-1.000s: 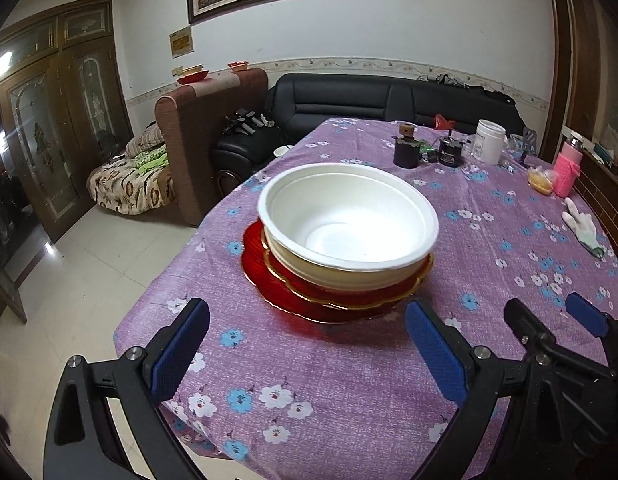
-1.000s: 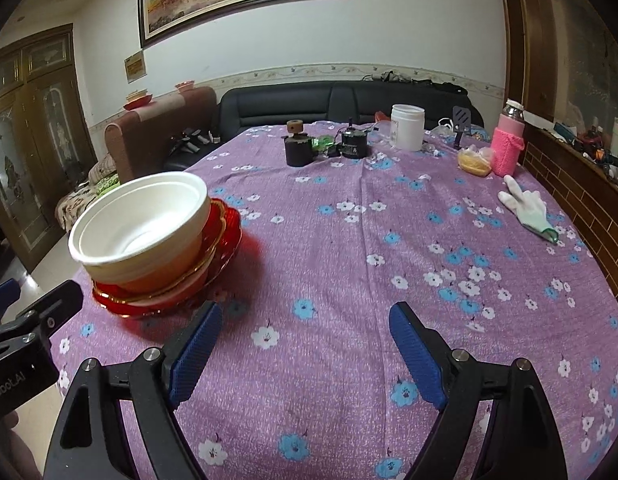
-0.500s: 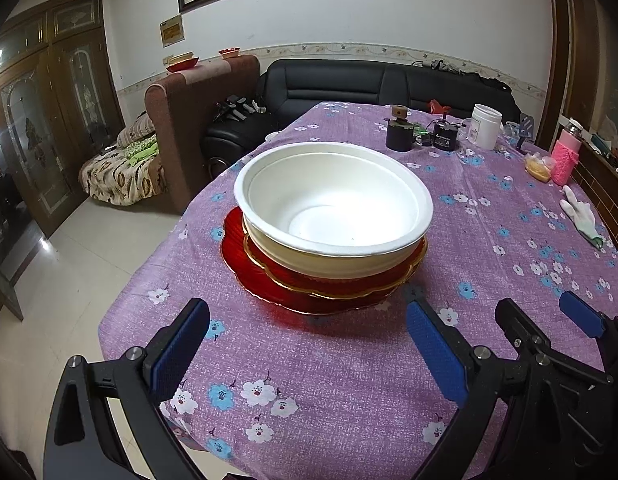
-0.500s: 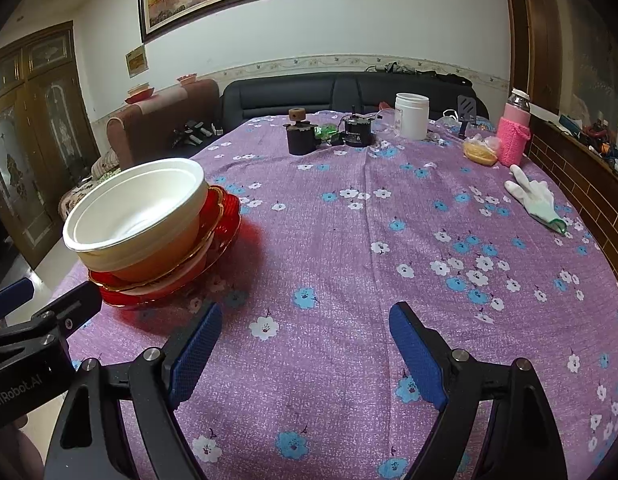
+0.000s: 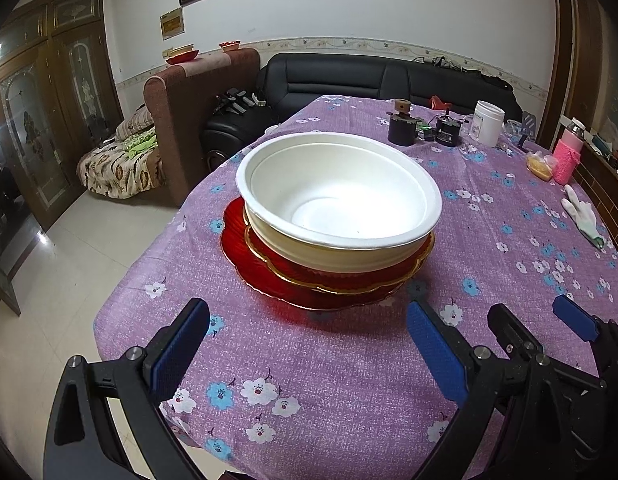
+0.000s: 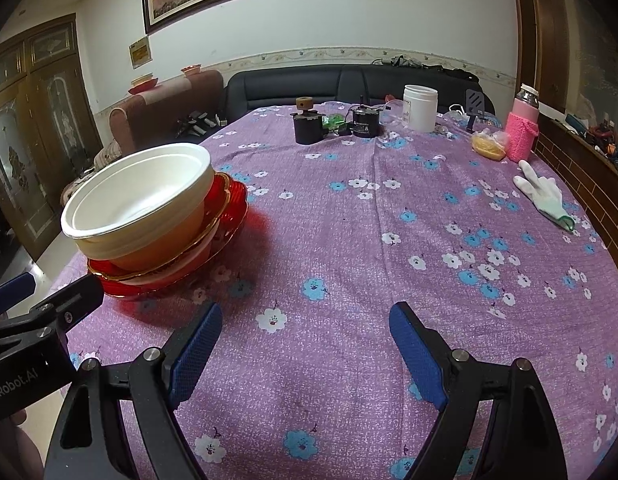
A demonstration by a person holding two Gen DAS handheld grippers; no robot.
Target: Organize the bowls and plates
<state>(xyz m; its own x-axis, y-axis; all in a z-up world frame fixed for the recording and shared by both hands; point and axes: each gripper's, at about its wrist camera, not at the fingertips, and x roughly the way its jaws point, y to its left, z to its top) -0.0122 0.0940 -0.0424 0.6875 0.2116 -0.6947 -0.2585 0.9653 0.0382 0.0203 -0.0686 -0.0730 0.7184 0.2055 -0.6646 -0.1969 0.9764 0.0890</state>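
A white bowl point(image 5: 337, 196) sits nested in a cream bowl point(image 5: 349, 256) on a stack of red gold-rimmed plates point(image 5: 269, 276) near the table's left edge. The stack also shows in the right wrist view, bowl point(image 6: 137, 196) above plates point(image 6: 225, 216). My left gripper point(image 5: 309, 344) is open and empty, just short of the stack. My right gripper point(image 6: 305, 344) is open and empty over the cloth, to the right of the stack. The right gripper's tip shows in the left wrist view point(image 5: 541, 328).
The table has a purple flowered cloth point(image 6: 389, 240). At its far end stand a black grinder point(image 6: 307, 122), a black motor point(image 6: 365, 122), a white jar point(image 6: 420, 107), a pink bottle point(image 6: 523, 128) and a food bag point(image 6: 488, 144). A white glove point(image 6: 543, 196) lies at right.
Both grippers have drawn back slightly and risen; the stack looks a little farther away in the left wrist view. Both stay open. The stack has not moved.
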